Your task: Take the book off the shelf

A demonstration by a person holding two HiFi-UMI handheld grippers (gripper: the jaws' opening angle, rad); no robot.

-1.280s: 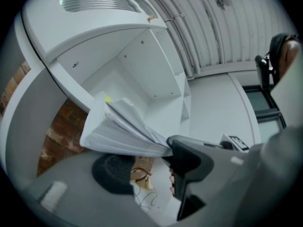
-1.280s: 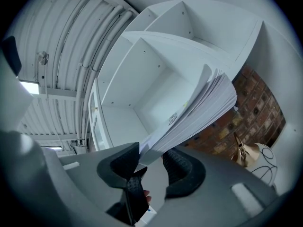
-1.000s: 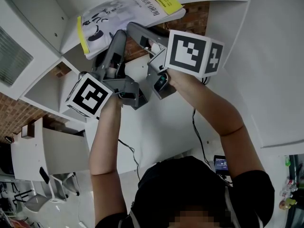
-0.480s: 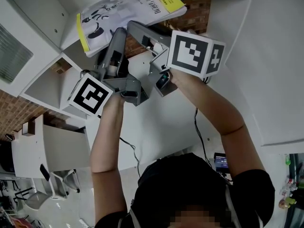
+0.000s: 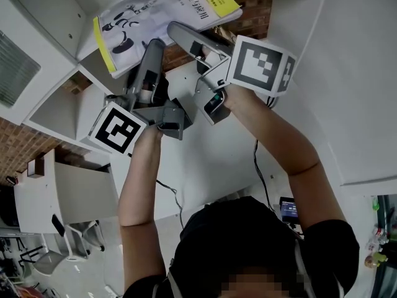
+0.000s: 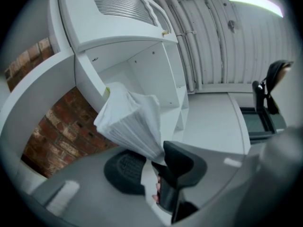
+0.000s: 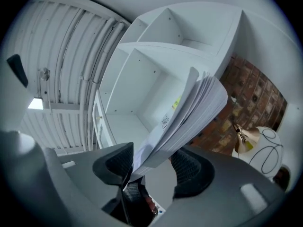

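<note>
Black-and-white marker cubes sit nearest in the head view, one on each tool, with the person's two forearms raised behind them. The left hand-held gripper (image 5: pixel 147 54) reaches up from the lower cube (image 5: pixel 118 128). Its own view shows its jaws (image 6: pixel 154 167) pinching the lower corner of the book (image 6: pixel 130 122). The dark pads press the fanned white pages from both sides, and the jaws have just been closing on it.

The right hand-held gripper (image 5: pixel 186 39) reaches in from the upper cube (image 5: pixel 260 64). Its own view shows its jaws (image 7: pixel 151 167) standing spread, having just been opening. The book (image 7: pixel 189 112) hangs between them. The pages lie against the pad at that view's left, with a gap before the other pad.

Beyond the tips, the book (image 5: pixel 161 14) shows a white cover with cartoon drawings and a yellow band. It is tilted and partly splayed. It sits in front of the open compartments of the white shelf (image 5: pixel 59 107), near the front edge. I cannot tell whether its far edge touches a board.

Past it, the shelf (image 7: pixel 156 74) has bare white compartments. A red brick wall (image 5: pixel 254 17) shows behind it.
</note>
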